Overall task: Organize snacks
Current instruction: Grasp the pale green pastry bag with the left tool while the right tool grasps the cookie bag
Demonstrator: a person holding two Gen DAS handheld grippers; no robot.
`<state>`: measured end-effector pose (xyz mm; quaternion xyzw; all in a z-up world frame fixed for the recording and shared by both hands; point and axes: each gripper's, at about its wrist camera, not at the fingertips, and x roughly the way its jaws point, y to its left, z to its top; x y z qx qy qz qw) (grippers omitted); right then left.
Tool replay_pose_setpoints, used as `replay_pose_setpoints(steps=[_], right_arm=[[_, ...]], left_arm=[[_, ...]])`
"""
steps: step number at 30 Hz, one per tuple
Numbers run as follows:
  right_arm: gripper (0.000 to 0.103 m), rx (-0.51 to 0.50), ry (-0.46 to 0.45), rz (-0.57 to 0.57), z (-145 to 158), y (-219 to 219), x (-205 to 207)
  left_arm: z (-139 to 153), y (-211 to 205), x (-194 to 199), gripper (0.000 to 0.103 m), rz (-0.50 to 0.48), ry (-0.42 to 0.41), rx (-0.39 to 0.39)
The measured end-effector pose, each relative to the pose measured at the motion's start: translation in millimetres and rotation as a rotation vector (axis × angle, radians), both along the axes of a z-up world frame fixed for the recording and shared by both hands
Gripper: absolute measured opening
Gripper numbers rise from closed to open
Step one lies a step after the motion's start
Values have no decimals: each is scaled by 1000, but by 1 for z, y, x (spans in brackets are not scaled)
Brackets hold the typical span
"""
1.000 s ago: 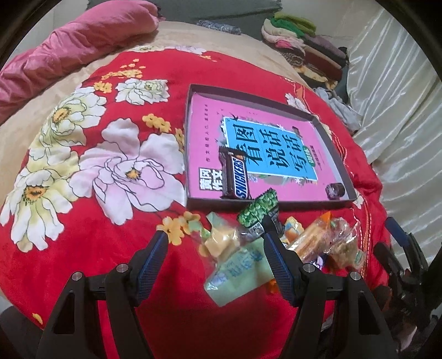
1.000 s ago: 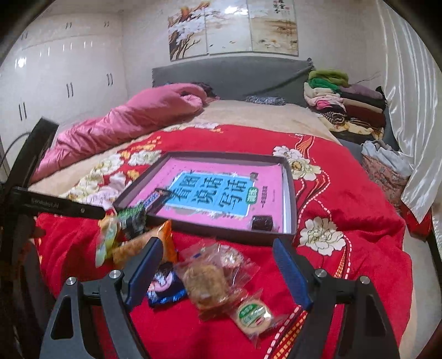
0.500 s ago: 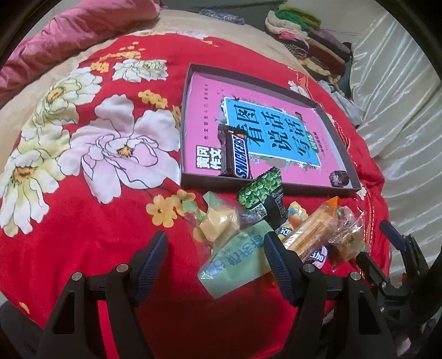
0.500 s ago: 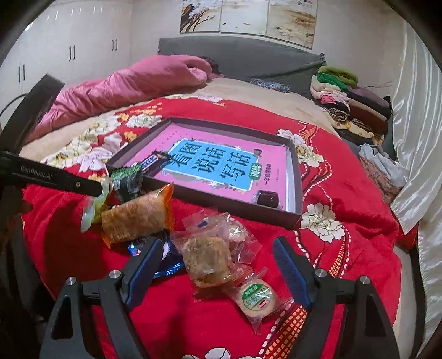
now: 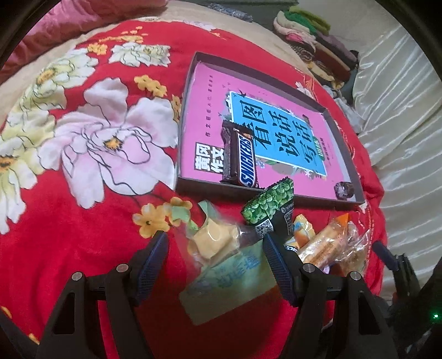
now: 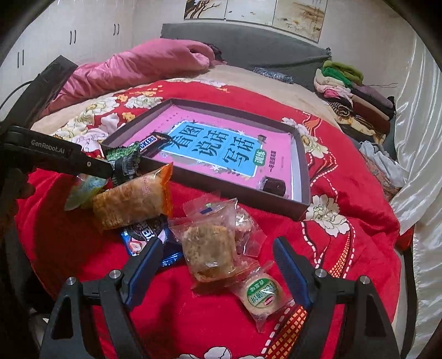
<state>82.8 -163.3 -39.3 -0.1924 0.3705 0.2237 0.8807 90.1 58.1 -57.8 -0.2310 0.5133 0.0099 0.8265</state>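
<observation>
both your grippers hang open over the snack pile on the red floral blanket (image 5: pixel 69 248).

your left gripper (image 5: pixel 215 245) straddles a yellow cake packet (image 5: pixel 212 240) without pinching it; your right gripper (image 6: pixel 218 251) gapes around a brown pastry packet (image 6: pixel 210 245), lower centre. a snickers bar (image 5: pixel 243 157) already lies in the tray (image 5: pixel 345 143), mid-frame.

A red blanket (image 6: pixel 345 248) with big white and pink flowers fills the middle and lower frame. A pink quilt (image 6: pixel 143 63) lies bunched at upper left against a grey headboard (image 6: pixel 248 47). Folded clothes (image 6: pixel 356 91) are stacked at upper right, beside a shiny white curtain (image 6: pixel 417 138). Paintings (image 6: pixel 254 11) hang along the top edge, white cupboards (image 6: pixel 69 33) at far left.
</observation>
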Motion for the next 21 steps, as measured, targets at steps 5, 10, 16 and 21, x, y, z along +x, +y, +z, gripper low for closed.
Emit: replay_pose_setpoints(steps=[5, 10, 16, 21], right_arm=[[68, -11, 31, -1, -6, 2, 5], [55, -38, 52, 19, -13, 8, 6], [44, -68, 63, 30, -20, 14, 8], [42, -10, 67, 29, -14, 6, 9]], left_arm=[[-5, 4, 0, 68, 3, -7, -35], [-7, 5, 1, 55, -1, -11, -51], [-9, 12, -2, 49, 3, -17, -77], [-10, 18, -4, 43, 14, -20, -100]])
